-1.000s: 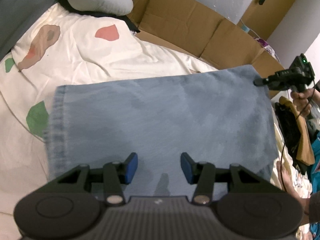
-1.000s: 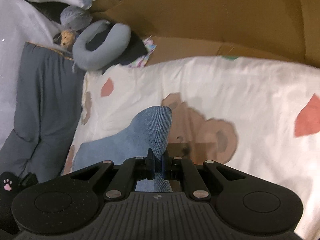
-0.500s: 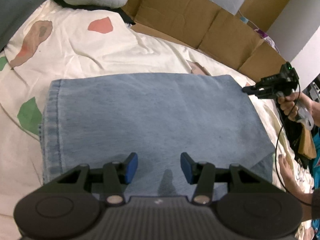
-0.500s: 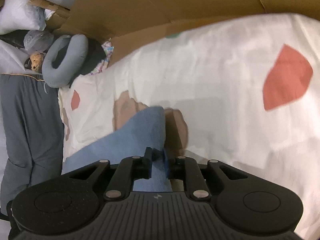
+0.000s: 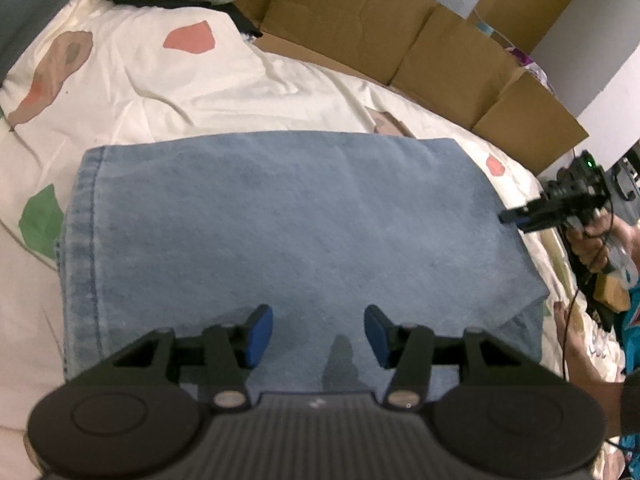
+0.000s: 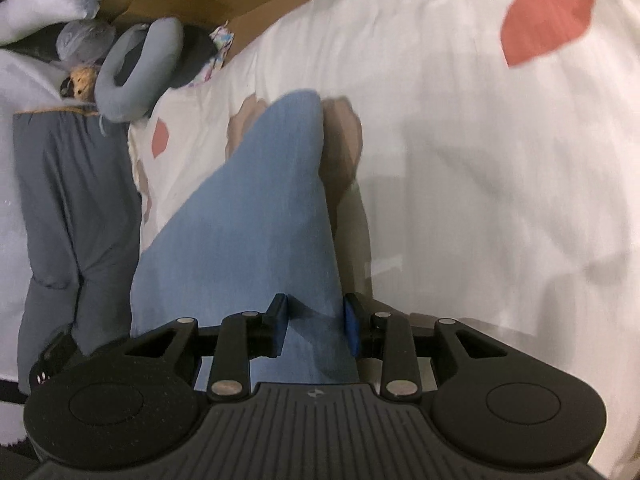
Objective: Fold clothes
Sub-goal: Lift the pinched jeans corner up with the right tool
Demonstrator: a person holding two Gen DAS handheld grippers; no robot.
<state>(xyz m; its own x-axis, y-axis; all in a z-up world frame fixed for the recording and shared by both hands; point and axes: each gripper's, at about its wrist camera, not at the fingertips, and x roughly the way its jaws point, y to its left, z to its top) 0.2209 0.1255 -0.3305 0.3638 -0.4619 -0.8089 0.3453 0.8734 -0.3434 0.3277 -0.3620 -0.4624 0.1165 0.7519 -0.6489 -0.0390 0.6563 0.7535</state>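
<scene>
A blue denim garment (image 5: 280, 240) lies folded flat on a cream patterned bedsheet (image 5: 140, 80). My left gripper (image 5: 318, 334) is open and empty, hovering over the garment's near edge. My right gripper (image 6: 314, 326) is open, its blue pads (image 6: 352, 326) on either side of the denim's corner (image 6: 260, 220) without pinching it. In the left wrist view the right gripper (image 5: 510, 216) sits at the garment's right edge, held by a hand.
Flattened cardboard (image 5: 400, 40) lines the far side of the bed. A grey neck pillow (image 6: 136, 68) and a grey garment (image 6: 68, 200) lie at the sheet's far end. Dark clutter and a cable (image 5: 572, 312) are at the right.
My right gripper has opened and let go of the denim corner it held. The folded-over layer has settled flat on the bed. My left gripper stays open.
</scene>
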